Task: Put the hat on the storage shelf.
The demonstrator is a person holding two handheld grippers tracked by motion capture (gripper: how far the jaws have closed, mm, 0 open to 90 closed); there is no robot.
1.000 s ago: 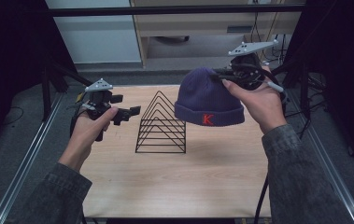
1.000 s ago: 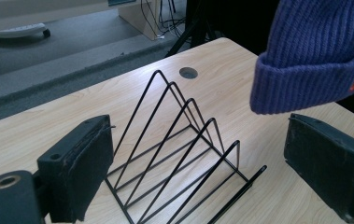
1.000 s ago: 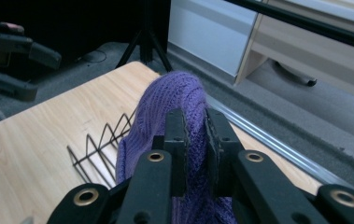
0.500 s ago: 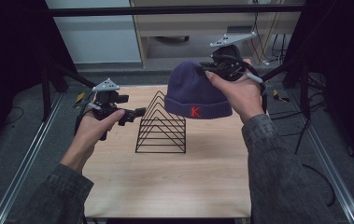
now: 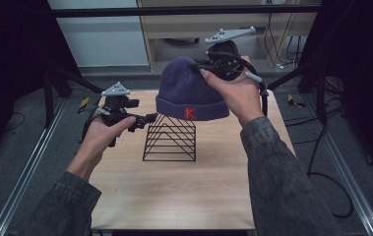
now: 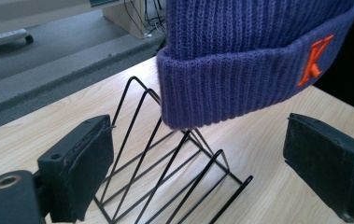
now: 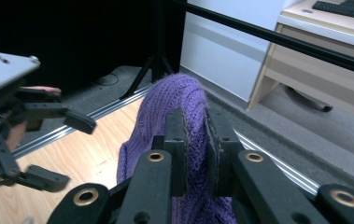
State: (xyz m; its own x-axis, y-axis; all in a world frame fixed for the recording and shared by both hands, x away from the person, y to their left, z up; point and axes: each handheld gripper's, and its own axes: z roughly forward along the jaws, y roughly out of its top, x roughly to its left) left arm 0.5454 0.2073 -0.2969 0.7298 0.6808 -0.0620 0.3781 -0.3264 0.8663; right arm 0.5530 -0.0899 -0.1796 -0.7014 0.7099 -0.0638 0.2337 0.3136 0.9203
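Observation:
A purple knit beanie [image 5: 189, 91] with a red K on its cuff hangs in the air above a black wire rack [image 5: 170, 139] of triangular dividers on the wooden table. My right gripper [image 5: 204, 64] is shut on the beanie's crown; in the right gripper view its pads pinch the purple knit [image 7: 184, 107]. My left gripper [image 5: 147, 119] is held at the rack's left, open, its jaws pointing toward the rack. In the left gripper view the beanie [image 6: 254, 56] hangs just over the rack's wire peaks [image 6: 165, 154], between and beyond the two spread pads, nothing gripped.
The table [image 5: 174, 196] has bare wood in front of the rack. Metal rails [image 5: 21, 182] run along both sides. A light wooden desk [image 5: 184, 34] and cables stand beyond the far edge, with black stand legs at the left and right.
The right hand has carried the beanie leftward and a little up, from the rack's right to above it. The left gripper has stayed at the rack's left, still open.

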